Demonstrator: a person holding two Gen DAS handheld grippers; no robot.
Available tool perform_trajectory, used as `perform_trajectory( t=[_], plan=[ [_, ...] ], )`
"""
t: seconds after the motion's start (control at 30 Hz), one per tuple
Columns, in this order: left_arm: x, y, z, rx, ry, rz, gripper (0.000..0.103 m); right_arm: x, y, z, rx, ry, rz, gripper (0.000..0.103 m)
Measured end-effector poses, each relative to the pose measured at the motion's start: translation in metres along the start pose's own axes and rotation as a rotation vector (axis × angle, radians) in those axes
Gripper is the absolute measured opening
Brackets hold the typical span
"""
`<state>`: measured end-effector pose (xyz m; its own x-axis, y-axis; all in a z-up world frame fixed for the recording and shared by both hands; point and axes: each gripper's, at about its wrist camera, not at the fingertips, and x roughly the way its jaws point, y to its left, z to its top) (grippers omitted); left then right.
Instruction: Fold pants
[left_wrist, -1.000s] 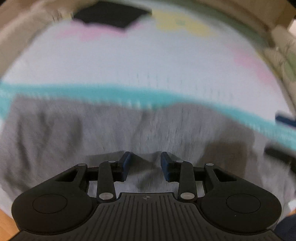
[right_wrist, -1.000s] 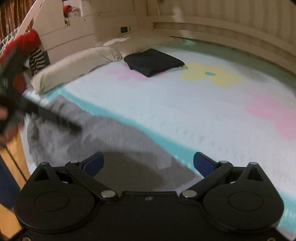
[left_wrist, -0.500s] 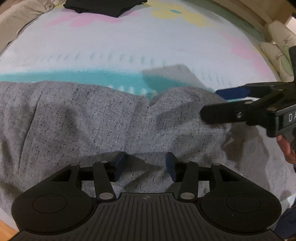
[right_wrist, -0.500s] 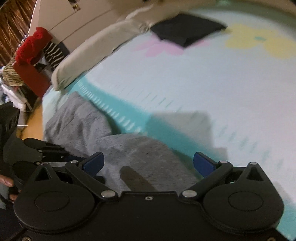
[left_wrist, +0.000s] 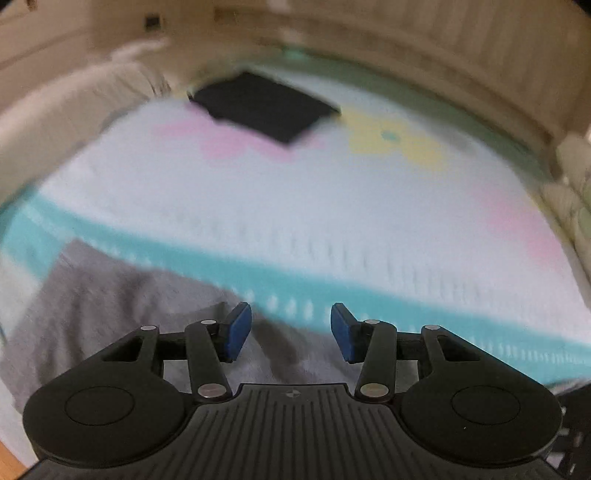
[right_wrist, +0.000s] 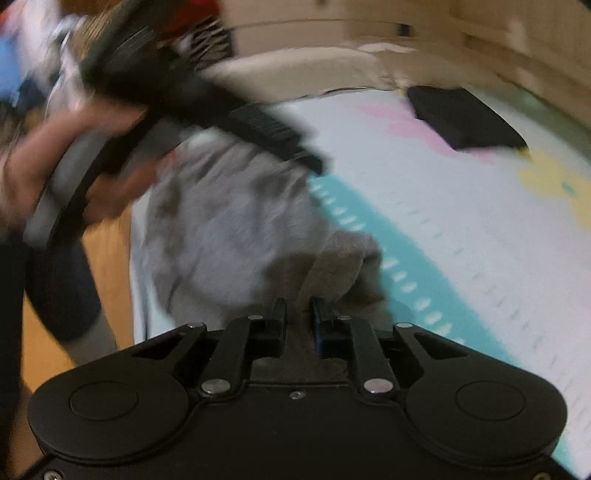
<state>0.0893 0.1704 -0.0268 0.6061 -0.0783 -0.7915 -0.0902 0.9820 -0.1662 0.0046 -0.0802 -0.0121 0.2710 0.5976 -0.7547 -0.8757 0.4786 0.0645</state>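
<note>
Pants (right_wrist: 236, 229): grey, bunched at the near edge of the bed (left_wrist: 332, 206), lying over the teal stripe (left_wrist: 280, 288) that runs along that edge; both views motion-blurred. Bed cover is pale with pink and yellow flower prints; pants sit at its near-left corner in the right wrist view, next to the wood floor (right_wrist: 107, 251). Long beige pillow (right_wrist: 295, 72) along the far-left edge of the bed. Folded black garment (left_wrist: 264, 107) near the far edge, well apart from the pants, partly over a pink flower. Right gripper (right_wrist: 298, 314): fingers nearly together, pinching a raised fold of the grey fabric, cloth visible between the pads. Left gripper (left_wrist: 291, 326): blue pads spread apart, nothing between them, positioned over the edge of the pants where the grey meets the teal stripe; can't tell whether it touches the fabric. In the right wrist view the left gripper (right_wrist: 207, 110) shows as a blurred black body in the person's hand (right_wrist: 55, 162), above the far-left part of the pants.
</note>
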Motion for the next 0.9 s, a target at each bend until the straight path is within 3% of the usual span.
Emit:
perform_trajectory(
  t=[0.1,0.23,0.27,0.4,0.5,0.6,0.77,0.83,0.87,0.9],
  plan=[
    [0.022,0.002,-0.008,-0.002,0.153,0.034,0.046,0.011,0.020,-0.009,-0.069,0.062,0.005,0.016],
    [0.025,0.003,-0.013,-0.001,0.169,0.037,0.046,0.010,0.029,-0.012,-0.113,0.069,-0.034,0.017],
    [0.023,0.003,-0.014,0.002,0.168,0.040,0.046,0.004,0.027,-0.008,-0.098,0.040,-0.039,0.021],
    [0.024,-0.008,-0.016,0.012,0.171,0.064,0.046,-0.022,-0.005,0.015,0.061,-0.114,-0.109,0.083],
    [0.022,-0.019,-0.019,0.044,0.165,0.080,0.047,-0.017,-0.037,0.035,0.157,-0.142,-0.123,0.081],
    [0.025,-0.022,-0.022,0.066,0.159,0.088,0.047,0.006,-0.072,0.053,0.253,-0.073,-0.080,0.081],
    [0.025,-0.022,-0.027,0.091,0.146,0.093,0.047,0.050,-0.102,0.059,0.376,0.056,0.014,0.066],
    [0.019,-0.019,-0.027,0.059,0.129,0.095,0.046,0.058,-0.097,0.051,0.377,0.096,0.026,0.036],
    [0.011,-0.016,-0.027,0.012,0.106,0.100,0.046,0.061,-0.092,0.049,0.352,0.109,0.022,0.012],
    [0.004,-0.012,-0.027,-0.027,0.078,0.105,0.047,0.060,-0.083,0.045,0.314,0.104,0.008,0.013]
  ],
)
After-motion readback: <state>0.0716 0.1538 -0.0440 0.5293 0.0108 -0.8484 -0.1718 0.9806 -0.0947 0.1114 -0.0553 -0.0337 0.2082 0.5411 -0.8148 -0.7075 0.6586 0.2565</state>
